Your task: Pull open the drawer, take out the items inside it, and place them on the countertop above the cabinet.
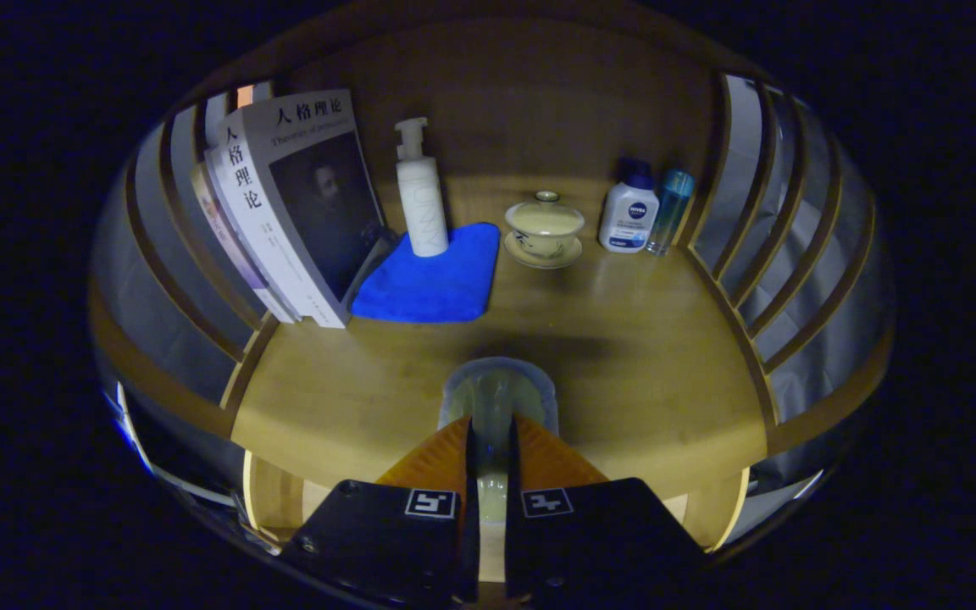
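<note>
A clear glass (498, 398) stands gripped between the two fingers of the claw (492, 436), which are clenched on it from both sides, over the front part of the wooden tabletop (640, 364). Beyond the fingers lies a blue cloth (429, 284) with a white pump bottle (420, 199) standing upright on its far edge. Just beside the cloth, books (285, 203) lean against the slatted side rail. On the cloth's other side sits a lidded tea bowl (544, 227) on its saucer, and past that a white bottle (629, 212) touching a slim blue bottle (671, 210), near the other rail.
</note>
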Motion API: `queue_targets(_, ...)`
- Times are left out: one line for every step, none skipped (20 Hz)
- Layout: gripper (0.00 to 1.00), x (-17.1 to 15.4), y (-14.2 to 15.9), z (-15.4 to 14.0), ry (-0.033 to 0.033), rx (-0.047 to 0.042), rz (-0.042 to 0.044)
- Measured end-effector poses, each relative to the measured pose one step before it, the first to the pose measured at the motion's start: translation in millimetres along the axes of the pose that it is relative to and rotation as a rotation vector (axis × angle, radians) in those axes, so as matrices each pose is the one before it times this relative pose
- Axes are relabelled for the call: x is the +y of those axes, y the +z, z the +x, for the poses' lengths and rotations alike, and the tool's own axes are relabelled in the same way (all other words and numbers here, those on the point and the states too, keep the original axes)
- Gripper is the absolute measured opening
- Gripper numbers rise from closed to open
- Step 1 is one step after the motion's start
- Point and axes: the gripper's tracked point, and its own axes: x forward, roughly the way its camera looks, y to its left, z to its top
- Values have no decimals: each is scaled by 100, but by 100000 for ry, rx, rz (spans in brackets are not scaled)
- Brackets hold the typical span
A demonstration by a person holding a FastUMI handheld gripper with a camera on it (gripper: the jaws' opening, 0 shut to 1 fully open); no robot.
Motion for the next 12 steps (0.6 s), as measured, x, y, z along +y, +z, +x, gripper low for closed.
queue_targets(15,57,240,292,430,-1036,494)
queue_targets(15,-71,76,246,45,-453,785)
queue_targets(15,105,70,235,572,-228,506)
queue_targets(15,-49,67,154,222,-310,352)
queue_targets(15,-6,187,222,124,-759,-29)
queue_targets(15,48,168,118,229,-754,-225)
queue_targets(15,92,74,12,418,-390,-326)
queue_targets(15,-7,-23,10,324,-283,-512)
queue_targets(18,-89,76,113,-51,-233,-227)
queue_targets(20,-16,-126,153,434,173,-414)
queue_targets(23,184,28,-132,1335,-778,-330)
queue_targets(24,159,69,-1,1311,-705,233)
